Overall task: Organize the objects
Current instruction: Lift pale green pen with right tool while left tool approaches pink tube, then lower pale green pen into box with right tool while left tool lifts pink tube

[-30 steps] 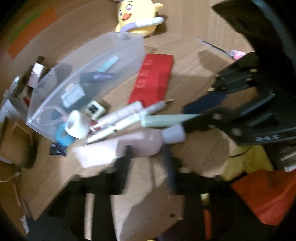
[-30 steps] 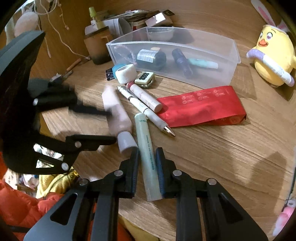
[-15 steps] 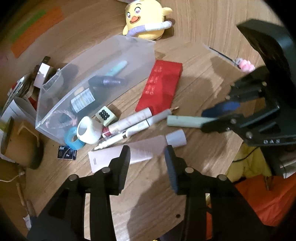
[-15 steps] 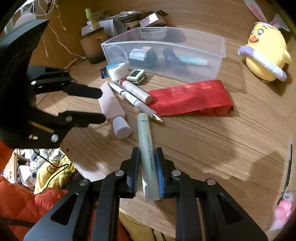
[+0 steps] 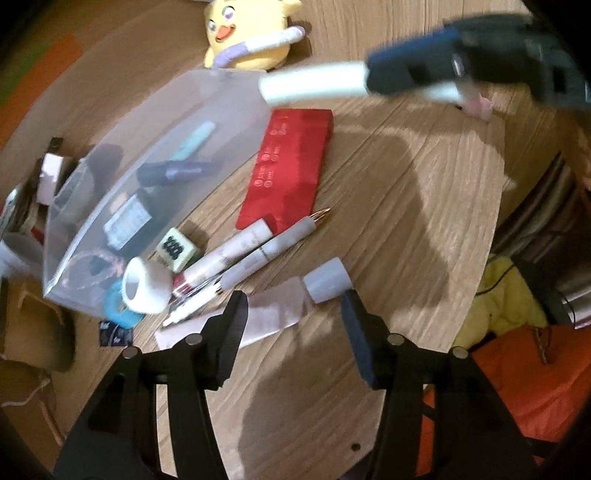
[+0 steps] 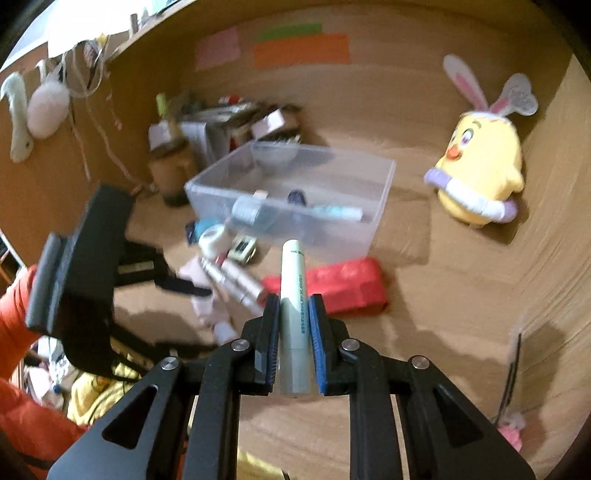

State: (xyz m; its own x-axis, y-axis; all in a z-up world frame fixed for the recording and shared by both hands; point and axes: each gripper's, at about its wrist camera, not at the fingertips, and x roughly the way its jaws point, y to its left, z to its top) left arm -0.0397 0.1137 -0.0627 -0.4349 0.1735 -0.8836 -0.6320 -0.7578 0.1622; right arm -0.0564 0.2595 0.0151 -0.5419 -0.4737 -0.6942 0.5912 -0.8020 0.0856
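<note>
From my left wrist camera, the left claw (image 5: 291, 314) hangs over the wooden bench (image 5: 424, 206) with its jaws parted and nothing pressed between them; they have just been opening. The pink tube with a grey cap (image 5: 291, 302) lies flat on the bench just ahead of the fingertips, free of both pads. Beyond it I see two pens (image 5: 258, 247) side by side, a white tape roll (image 5: 146, 290), a pale die (image 5: 177, 250) and a red packet (image 5: 291, 166). The clear plastic bin (image 5: 155, 184) sits to the left with several items inside, and a yellow plush chick (image 5: 251, 33) stands behind it. At the top right, the right claw (image 5: 413, 70) shows blurred in the air, carrying a pale tube (image 5: 314, 85) above the bin's far corner.

From my right wrist camera, the right claw (image 6: 293, 325) is clamped narrow on the pale green tube (image 6: 293, 295), which points forward toward the clear bin (image 6: 380, 184), lifted off the bench (image 6: 424, 314). The red packet (image 6: 343, 284) lies under and beyond the tube's tip. The left claw (image 6: 192, 291) is at the left, over the pens (image 6: 236, 280), an orange sleeve (image 6: 14, 314) behind it.
</note>
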